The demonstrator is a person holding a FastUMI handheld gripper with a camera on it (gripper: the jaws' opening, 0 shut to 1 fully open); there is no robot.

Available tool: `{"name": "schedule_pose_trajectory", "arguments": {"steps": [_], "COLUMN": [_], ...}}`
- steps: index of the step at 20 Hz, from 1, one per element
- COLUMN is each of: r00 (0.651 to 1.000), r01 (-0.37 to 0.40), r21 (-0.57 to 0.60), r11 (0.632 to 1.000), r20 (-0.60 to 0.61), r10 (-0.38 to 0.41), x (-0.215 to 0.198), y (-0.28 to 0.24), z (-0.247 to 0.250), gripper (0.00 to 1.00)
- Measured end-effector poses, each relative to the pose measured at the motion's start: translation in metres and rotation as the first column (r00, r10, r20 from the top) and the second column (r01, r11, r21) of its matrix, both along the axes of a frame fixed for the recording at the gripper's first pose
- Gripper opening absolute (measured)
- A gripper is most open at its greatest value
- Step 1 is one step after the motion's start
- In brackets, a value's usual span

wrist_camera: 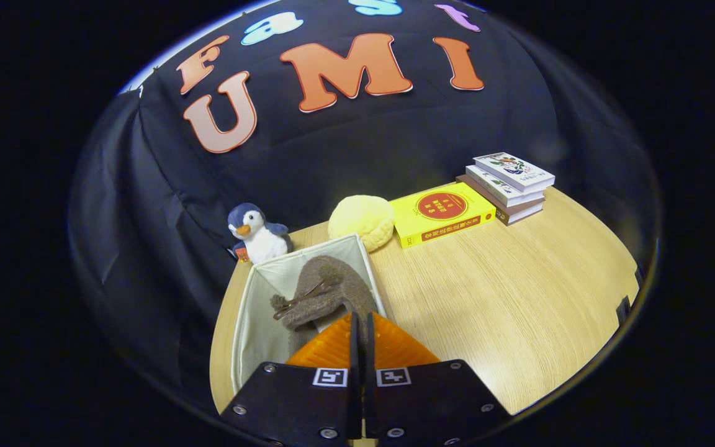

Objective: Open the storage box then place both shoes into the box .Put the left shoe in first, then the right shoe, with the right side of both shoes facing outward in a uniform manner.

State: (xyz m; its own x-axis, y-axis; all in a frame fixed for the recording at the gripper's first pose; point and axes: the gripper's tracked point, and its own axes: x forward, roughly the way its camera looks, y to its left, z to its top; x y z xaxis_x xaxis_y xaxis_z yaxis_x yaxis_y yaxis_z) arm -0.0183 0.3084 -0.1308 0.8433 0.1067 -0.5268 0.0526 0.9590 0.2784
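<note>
Just beyond the fingertips, the storage box (252, 310) stands open on the wooden table (506, 298), lid nowhere to judge, pale fabric lining showing. Gripper (361, 323) hangs above the box's near right part, fingers pressed nearly together with only a thin slit between them. Whether they pinch the shoe's heel edge cannot be told; the contact spot hides behind the fingers.

One shoe (326, 295), grey-brown, fuzzy, with a lace or tie on its upper, sits inside the box against the right wall. Its long axis runs near to far, roughly in line with the fingers, toe end toward the far wall, heel end directly ahead of the fingertips. Left half of the box looks free beside it.

Key relation: shoe lies straight ahead of and just under the claw, axis parallel to the fingers, so any release or retreat goes back along that same line. Which shoe this is, left or right, cannot be told.

Far side of the box: a penguin plush (257, 234) at the left, a yellow plush ball (362, 221) touching the far right corner, a yellow book (441, 214) next right, then a stack of books (508, 185) farther right.
</note>
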Motion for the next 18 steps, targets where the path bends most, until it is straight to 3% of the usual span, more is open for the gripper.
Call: {"name": "schedule_pose_trajectory", "arguments": {"steps": [1,2,5,10,14,18], "r00": [1.000,1.000,0.997,0.987,0.970,0.944], "r01": [-0.003,0.001,0.018,0.045,0.076,0.064], "r21": [0.017,0.016,-0.053,-0.114,-0.180,-0.223], "r11": [1.000,1.000,0.998,0.992,0.981,0.973], "r20": [0.008,0.026,0.076,0.160,0.242,0.329], "r10": [0.003,-0.002,-0.014,-0.026,-0.031,0.014], "x": [0.000,0.001,0.003,-0.003,-0.013,-0.027], "y": [0.002,0.000,-0.020,-0.050,-0.073,-0.080], "z": [0.003,0.010,0.032,0.078,0.120,0.161], "gripper": [0.03,0.11,0.23,0.70,0.95,0.98]}}
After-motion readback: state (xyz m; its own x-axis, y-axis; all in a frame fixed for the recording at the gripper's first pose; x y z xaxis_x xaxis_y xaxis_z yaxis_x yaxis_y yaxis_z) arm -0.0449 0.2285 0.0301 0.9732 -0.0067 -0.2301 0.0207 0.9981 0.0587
